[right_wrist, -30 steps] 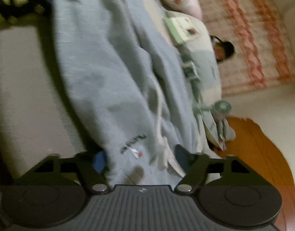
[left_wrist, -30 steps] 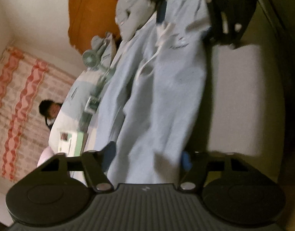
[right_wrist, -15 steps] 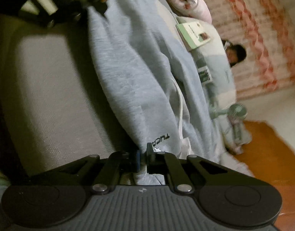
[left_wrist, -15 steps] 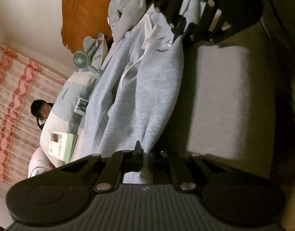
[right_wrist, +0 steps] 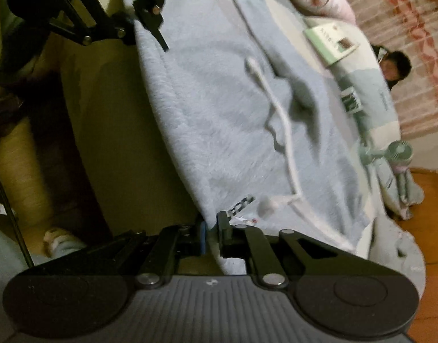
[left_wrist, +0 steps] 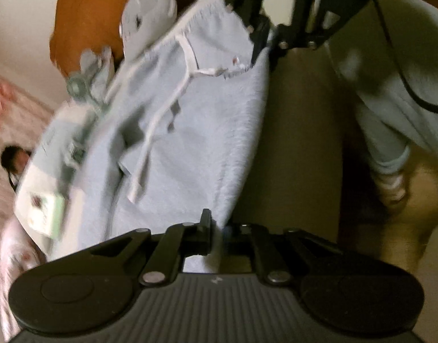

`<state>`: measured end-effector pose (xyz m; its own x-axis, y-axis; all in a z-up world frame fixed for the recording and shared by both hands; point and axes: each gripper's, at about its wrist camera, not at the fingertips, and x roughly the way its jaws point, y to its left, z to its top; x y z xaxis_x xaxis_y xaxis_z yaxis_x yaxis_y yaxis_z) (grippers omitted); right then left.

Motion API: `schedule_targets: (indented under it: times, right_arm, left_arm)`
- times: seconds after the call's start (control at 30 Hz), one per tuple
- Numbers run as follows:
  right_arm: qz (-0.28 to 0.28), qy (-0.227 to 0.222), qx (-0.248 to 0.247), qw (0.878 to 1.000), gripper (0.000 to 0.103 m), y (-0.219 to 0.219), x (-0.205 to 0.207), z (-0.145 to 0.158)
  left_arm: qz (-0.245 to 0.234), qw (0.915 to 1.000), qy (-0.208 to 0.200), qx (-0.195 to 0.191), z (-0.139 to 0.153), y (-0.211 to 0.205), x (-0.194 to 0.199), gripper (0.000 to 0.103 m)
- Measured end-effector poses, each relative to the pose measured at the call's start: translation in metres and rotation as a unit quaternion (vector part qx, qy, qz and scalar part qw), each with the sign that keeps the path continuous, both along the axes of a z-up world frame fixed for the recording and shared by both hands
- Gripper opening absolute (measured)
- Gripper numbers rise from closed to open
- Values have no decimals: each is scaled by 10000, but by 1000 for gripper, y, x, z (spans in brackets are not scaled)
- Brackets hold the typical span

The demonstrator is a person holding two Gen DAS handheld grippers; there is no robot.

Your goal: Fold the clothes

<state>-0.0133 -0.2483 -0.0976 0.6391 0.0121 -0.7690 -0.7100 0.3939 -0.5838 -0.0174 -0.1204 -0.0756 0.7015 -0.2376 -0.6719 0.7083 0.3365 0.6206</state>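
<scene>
Light blue-grey sweatpants (left_wrist: 207,131) with a white drawstring (left_wrist: 161,108) hang stretched between my two grippers over the bed. At the bottom of the left wrist view, my left gripper (left_wrist: 217,234) is shut on one end of the fabric. The right gripper (left_wrist: 261,45) pinches the waistband edge at the top of that view. In the right wrist view the sweatpants (right_wrist: 219,120) spread upward from my right gripper (right_wrist: 211,231), shut on the waistband beside a small dark logo. The left gripper (right_wrist: 153,31) grips the far end at the upper left.
A beige mattress (left_wrist: 299,143) lies under the garment. On the bedding are a green-white book (right_wrist: 330,43) and a small handheld fan (right_wrist: 396,151). An orange wooden headboard (left_wrist: 84,14) stands behind. A person (right_wrist: 396,65) sits by the patterned curtain. A leg and socked foot (left_wrist: 390,183) are near.
One second ago both grippers stood open around the fabric; both have since shut on it. The sweatpants have lifted and spread, and the drawstring now hangs in full view.
</scene>
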Motion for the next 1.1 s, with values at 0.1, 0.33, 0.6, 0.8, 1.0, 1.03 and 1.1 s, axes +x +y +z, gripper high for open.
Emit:
schedule_targets:
  times: [0.1,0.33,0.6,0.8,1.0,1.03,1.1]
  right_arm:
    - [-137,33,118,9998,21,-3,3,0]
    - [-682,-35,731,9950,39,-38,-1,40]
    - [-2056,-347,2135,9544,54,-91,22,82]
    - [-2514,45,3535,9010,80,-87,37,87]
    - [-2604,629,4402,8570,92,-51,54,75]
    - [-2623,738,4517,8496,93,-44,57,72]
    - [-2650,941,4702,8366,93,-29,62,66]
  left_arm:
    - [163,9992,309,-206,5,8,3,16]
    - [888,9898,828,-743,34,56,12,29]
    - [2731,9497,608,-1408,69,156,53,38]
    - [4400,8584,955,-2459,81,266,71,45]
    - [5334,7730,988,-3290,71,353,44,52]
    - [5423,7617,1006,-3400,67,362,40,52]
    - [5546,7431,1057,-3592,58,378,32,52]
